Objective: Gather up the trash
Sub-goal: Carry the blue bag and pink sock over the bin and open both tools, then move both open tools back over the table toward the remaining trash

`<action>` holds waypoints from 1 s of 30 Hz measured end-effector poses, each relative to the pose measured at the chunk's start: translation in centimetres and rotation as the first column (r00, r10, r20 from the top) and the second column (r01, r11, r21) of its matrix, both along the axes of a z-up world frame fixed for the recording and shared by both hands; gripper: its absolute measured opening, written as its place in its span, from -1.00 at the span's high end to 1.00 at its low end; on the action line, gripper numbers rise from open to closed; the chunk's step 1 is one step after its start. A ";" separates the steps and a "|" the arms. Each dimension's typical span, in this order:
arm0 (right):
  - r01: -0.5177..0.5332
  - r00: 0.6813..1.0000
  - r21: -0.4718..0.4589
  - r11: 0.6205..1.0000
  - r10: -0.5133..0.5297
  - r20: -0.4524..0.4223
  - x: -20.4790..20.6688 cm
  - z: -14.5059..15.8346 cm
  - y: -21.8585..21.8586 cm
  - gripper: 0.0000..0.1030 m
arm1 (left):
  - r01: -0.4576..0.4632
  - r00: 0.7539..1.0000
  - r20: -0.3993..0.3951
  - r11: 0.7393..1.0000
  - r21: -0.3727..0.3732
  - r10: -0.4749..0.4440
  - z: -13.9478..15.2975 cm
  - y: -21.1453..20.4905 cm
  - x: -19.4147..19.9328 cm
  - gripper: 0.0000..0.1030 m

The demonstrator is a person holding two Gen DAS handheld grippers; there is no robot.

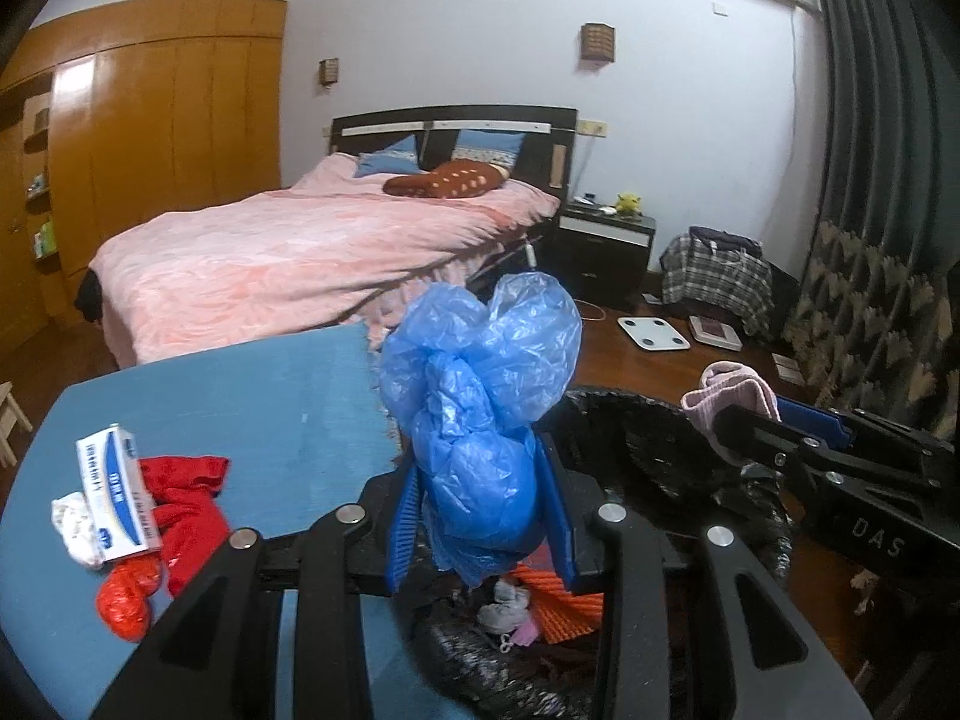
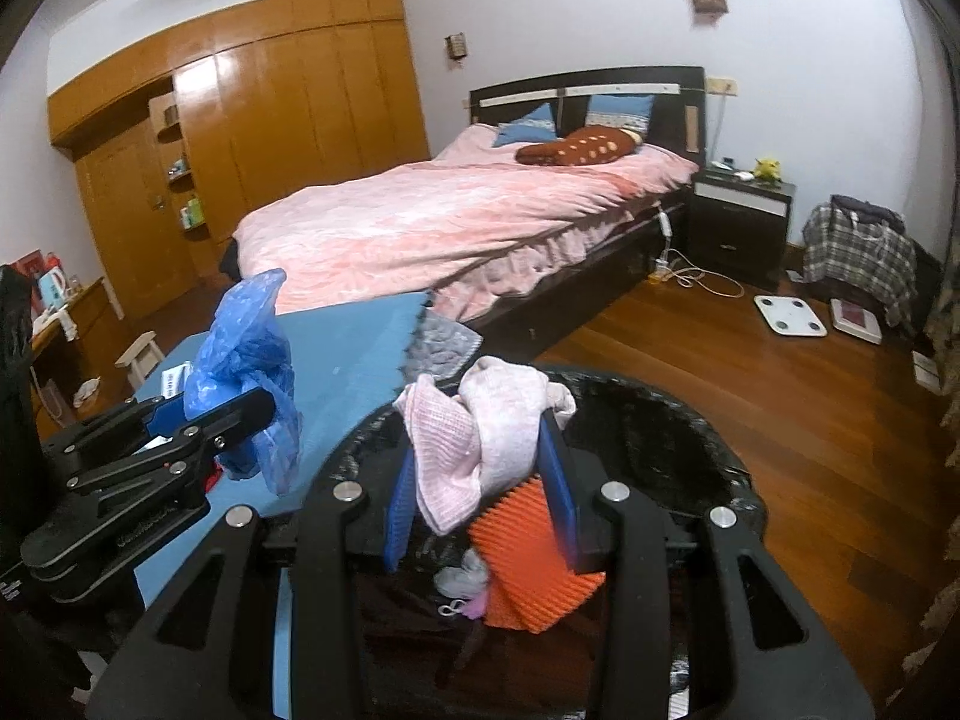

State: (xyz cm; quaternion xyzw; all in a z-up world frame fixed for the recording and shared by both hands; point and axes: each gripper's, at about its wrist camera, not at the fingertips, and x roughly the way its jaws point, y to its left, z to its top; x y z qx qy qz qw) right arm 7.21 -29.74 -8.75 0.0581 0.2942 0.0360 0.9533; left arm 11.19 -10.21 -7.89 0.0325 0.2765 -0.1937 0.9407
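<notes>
**Both tools loaded over the bin**

Bedroom: pink bed, wood floor, blue counter in front, with a black-lined bin just beside its edge.

Left tool pinches a blue bag, crumpled and puffed up above the pads. It sits at the bin's near rim, partly over the opening. Right tool pinches a pink cloth, well over the bin mouth. Bin already holds an orange ridged piece and small grey scraps.

Left on the counter: a red bag, a white box, a white wad.

Step in hand, as I read it: the drop. Notes for doing it well:
- Bring the left tool fully inside the rim before spreading; the light bag may drift or cling to a pad.
- Lower both loads into the mouth, then spread wide.
- Cloth may snag on the pad ridges; a small shake could free it.
- Keep the two tools apart over the bin.
</notes>
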 end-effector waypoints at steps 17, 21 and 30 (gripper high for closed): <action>0.121 0.993 -0.053 0.991 -0.121 -0.008 0.0 -1.4 -2.4 -0.80 | 0.005 0.997 -0.072 0.999 -0.046 -0.008 -0.7 1.1 2.3 -0.42; 0.107 0.994 -0.055 0.993 -0.107 0.009 0.1 -0.9 -1.7 -0.86 | -0.049 0.998 -0.049 0.998 -0.035 0.047 -0.1 3.2 2.1 -0.53; 0.019 1.000 -0.041 0.999 -0.018 0.012 1.3 -0.5 2.7 -0.87 | -0.188 0.982 -0.013 0.982 -0.011 0.188 0.5 9.1 0.8 -0.64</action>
